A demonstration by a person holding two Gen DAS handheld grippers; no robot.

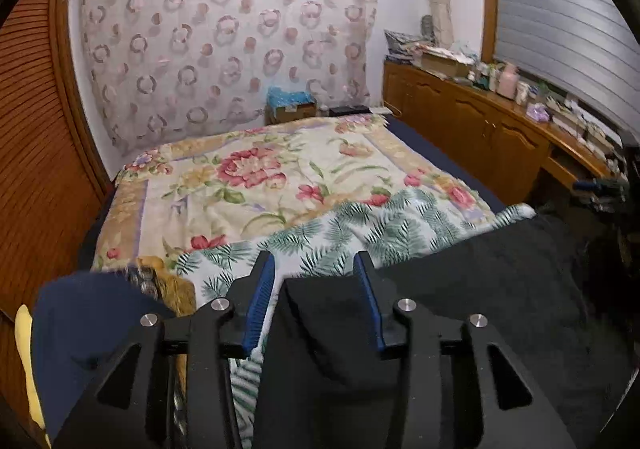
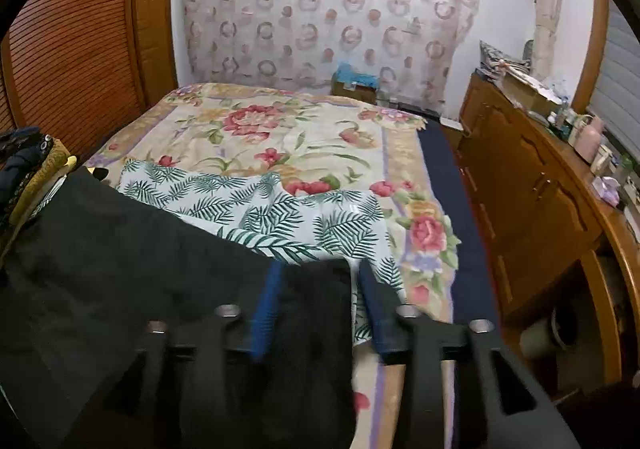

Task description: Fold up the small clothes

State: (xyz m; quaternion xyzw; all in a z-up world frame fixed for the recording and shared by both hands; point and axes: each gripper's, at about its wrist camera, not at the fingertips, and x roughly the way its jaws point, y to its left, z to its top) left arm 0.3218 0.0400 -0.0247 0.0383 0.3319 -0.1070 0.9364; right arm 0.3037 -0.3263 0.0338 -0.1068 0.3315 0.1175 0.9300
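A black garment (image 1: pixel 480 301) lies over the near part of the bed, on top of a white garment with green palm leaves (image 1: pixel 360 229). My left gripper (image 1: pixel 316 269) is open, its jaws wide apart, with the black garment's left corner lying between the fingers. In the right wrist view the black garment (image 2: pixel 140 269) spreads to the left, over the palm-leaf garment (image 2: pixel 280 209). My right gripper (image 2: pixel 316 277) is open, and the black garment's right corner lies between its blue-padded fingers (image 2: pixel 266 313).
The bed has a floral cover (image 1: pixel 260 177). A pile of clothes, dark blue and mustard, sits at the near left (image 1: pixel 92 321). A wooden cabinet (image 1: pixel 480 129) with clutter runs along the right. A slatted wooden door (image 1: pixel 32 129) stands left.
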